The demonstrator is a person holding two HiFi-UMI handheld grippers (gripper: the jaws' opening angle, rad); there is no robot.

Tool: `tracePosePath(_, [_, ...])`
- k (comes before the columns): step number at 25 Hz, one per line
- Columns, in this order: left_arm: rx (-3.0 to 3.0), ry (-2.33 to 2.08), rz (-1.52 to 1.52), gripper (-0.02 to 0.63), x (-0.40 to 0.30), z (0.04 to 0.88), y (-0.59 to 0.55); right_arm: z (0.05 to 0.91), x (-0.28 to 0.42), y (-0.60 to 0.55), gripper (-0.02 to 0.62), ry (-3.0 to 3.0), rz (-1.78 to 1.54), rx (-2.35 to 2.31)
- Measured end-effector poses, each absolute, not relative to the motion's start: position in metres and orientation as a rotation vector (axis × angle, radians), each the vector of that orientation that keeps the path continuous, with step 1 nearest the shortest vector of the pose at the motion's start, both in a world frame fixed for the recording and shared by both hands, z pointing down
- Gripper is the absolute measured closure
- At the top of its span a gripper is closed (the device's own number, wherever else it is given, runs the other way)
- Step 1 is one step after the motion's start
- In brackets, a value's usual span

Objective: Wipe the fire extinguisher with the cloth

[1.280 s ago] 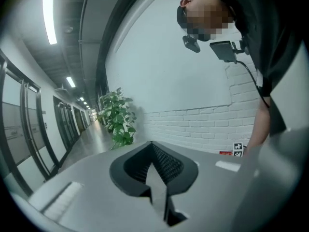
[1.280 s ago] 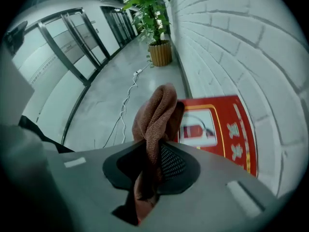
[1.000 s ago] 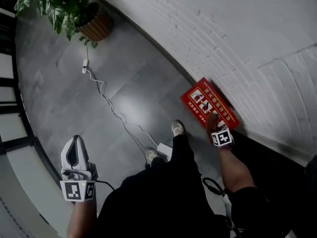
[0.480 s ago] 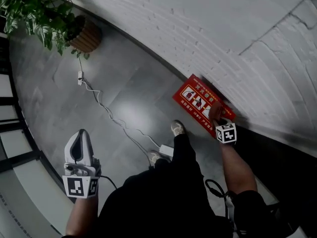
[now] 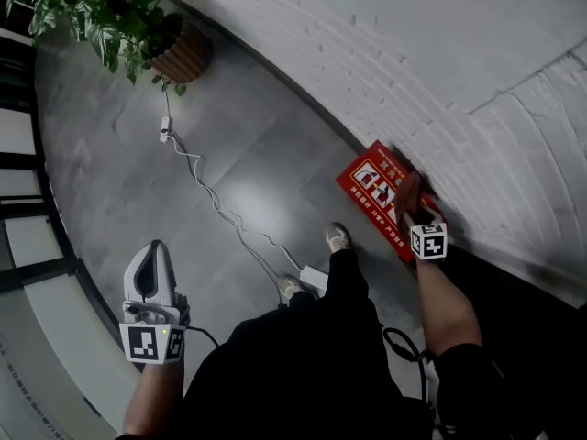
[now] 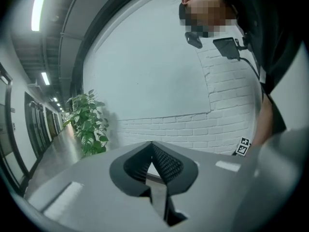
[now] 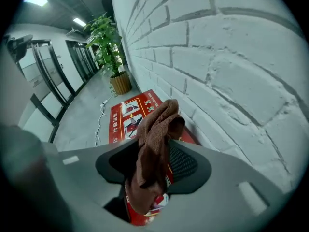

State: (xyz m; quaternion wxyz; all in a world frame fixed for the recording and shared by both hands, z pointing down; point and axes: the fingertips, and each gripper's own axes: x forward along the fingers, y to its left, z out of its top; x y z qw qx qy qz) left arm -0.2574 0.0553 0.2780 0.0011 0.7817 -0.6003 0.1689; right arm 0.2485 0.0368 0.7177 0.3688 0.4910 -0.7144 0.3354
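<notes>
A red fire extinguisher box (image 5: 378, 189) with printed pictures lies on the floor against the white brick wall. My right gripper (image 5: 412, 202) points steeply down over its far end. In the right gripper view a brown cloth (image 7: 155, 129) hangs between the jaws of the right gripper (image 7: 154, 142). Those jaws are opening and stand wide, and the pads do not press the cloth. The box (image 7: 124, 119) shows beyond and below it. The extinguisher itself is not in sight. My left gripper (image 5: 152, 249) hovers at the lower left, far from the box, shut and empty (image 6: 152, 147).
A potted plant (image 5: 138, 21) stands at the back left by the wall. A white cable with a plug strip (image 5: 209, 198) runs across the grey tile floor to the person's shoes (image 5: 337, 237). Dark-framed glass doors line the left edge.
My right gripper has shifted across the red box toward the wall and tilted. The left gripper has drifted only slightly.
</notes>
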Motion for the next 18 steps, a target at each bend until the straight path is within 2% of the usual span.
tracePosePath(1, [2.47, -1.871, 0.52, 0.606, -0.254, 0.278, 0.054, 0.714, 0.254, 0.043, 0.382, -1.83, 0.872, 1.288])
tracePosePath(5, [2.557, -1.806, 0.442, 0.606, -0.237, 0.273, 0.036, 0.665, 0.268, 0.043, 0.371, -1.927, 0.805, 1.471])
tracePosePath(7, [2.604, -1.734, 0.407, 0.606, -0.218, 0.278, 0.024, 0.61, 0.267, 0.033, 0.444, -2.049, 0.684, 1.607])
tracePosePath(9, [2.663, -1.626, 0.364, 0.606, -0.187, 0.286, 0.009, 0.549, 0.261, 0.032, 0.588, -2.133, 0.571, 1.715])
tracePosePath(15, [2.867, -1.314, 0.099, 0.606, -0.074, 0.272, -0.032, 0.381, 0.255, 0.041, 0.594, -2.298, 0.267, 1.931])
tracePosePath(18, [2.941, -1.2, 0.036, 0.606, -0.038, 0.266, -0.039, 0.35, 0.253, 0.047, 0.594, -2.334, 0.171, 1.914])
